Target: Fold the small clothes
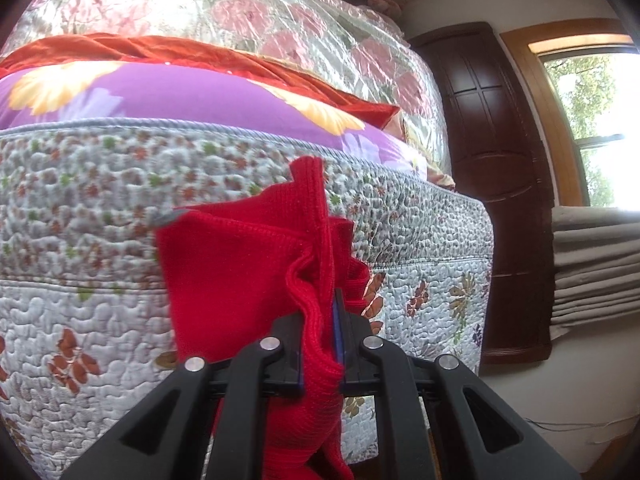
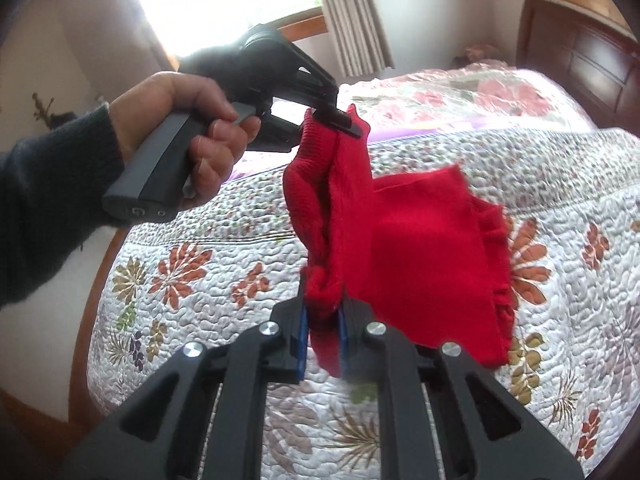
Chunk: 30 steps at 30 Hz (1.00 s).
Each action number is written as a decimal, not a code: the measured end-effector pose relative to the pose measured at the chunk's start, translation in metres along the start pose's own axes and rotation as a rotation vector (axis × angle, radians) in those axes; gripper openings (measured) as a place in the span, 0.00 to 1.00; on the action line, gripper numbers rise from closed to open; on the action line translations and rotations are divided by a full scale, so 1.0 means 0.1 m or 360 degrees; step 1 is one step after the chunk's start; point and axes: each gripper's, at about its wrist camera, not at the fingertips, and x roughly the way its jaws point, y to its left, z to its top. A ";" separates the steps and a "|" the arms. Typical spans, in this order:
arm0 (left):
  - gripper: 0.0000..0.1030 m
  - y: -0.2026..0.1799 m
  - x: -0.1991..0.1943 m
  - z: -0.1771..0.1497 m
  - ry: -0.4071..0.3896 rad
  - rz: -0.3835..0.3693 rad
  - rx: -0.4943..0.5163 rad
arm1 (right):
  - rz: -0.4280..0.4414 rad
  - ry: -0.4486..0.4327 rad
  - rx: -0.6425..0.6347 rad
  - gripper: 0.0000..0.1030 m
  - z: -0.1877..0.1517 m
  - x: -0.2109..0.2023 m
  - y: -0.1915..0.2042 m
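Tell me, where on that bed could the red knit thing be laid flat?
The flowered quilt lies bare below the red garment, from the bed's wooden edge across to its far side. Farther back it is crowded: a purple cover and a shiny floral bundle are piled there.

lower end of red knitted garment [image 1: 240, 280] cut off by bottom edge, left wrist view | its gripped fold hidden between jaws in both views | shape of garment not to be told | dark-sleeved arm [image 2: 44, 208] cut by left edge, right wrist view | flowered quilted bed cover [image 2: 560, 208] blurred at right | window panes overexposed
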 end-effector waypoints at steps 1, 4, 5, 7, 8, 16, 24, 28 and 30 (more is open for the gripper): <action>0.09 -0.03 0.05 -0.01 0.0006 0.0011 0.0005 | -0.0004 0.0004 0.0018 0.10 -0.01 0.00 -0.07; 0.09 -0.11 0.24 -0.02 0.0019 0.0069 0.0014 | 0.0001 0.0022 0.0075 0.10 -0.04 0.01 -0.26; 0.09 -0.13 0.29 -0.02 0.0020 0.0093 0.0017 | 0.0003 0.0031 0.0098 0.10 -0.06 0.02 -0.32; 0.09 -0.18 0.42 -0.03 0.0025 0.0151 0.0021 | 0.0006 0.0048 0.0135 0.10 -0.10 0.04 -0.43; 0.09 -0.21 0.48 -0.04 0.0028 0.0193 0.0036 | 0.0010 0.0057 0.0157 0.10 -0.12 0.05 -0.49; 0.09 -0.43 0.96 -0.06 0.0049 0.0446 0.0074 | 0.0041 0.0127 0.0308 0.10 -0.28 0.19 -0.97; 0.09 -0.70 1.30 -0.12 0.0027 0.0726 0.0134 | 0.0090 0.0189 0.0423 0.10 -0.42 0.32 -1.41; 0.09 -0.82 1.42 -0.20 -0.0012 0.0883 0.0158 | 0.0134 0.0220 0.0469 0.08 -0.49 0.35 -1.56; 0.09 -0.89 1.46 -0.24 -0.0041 0.0958 0.0166 | 0.0140 0.0225 0.0481 0.08 -0.51 0.35 -1.63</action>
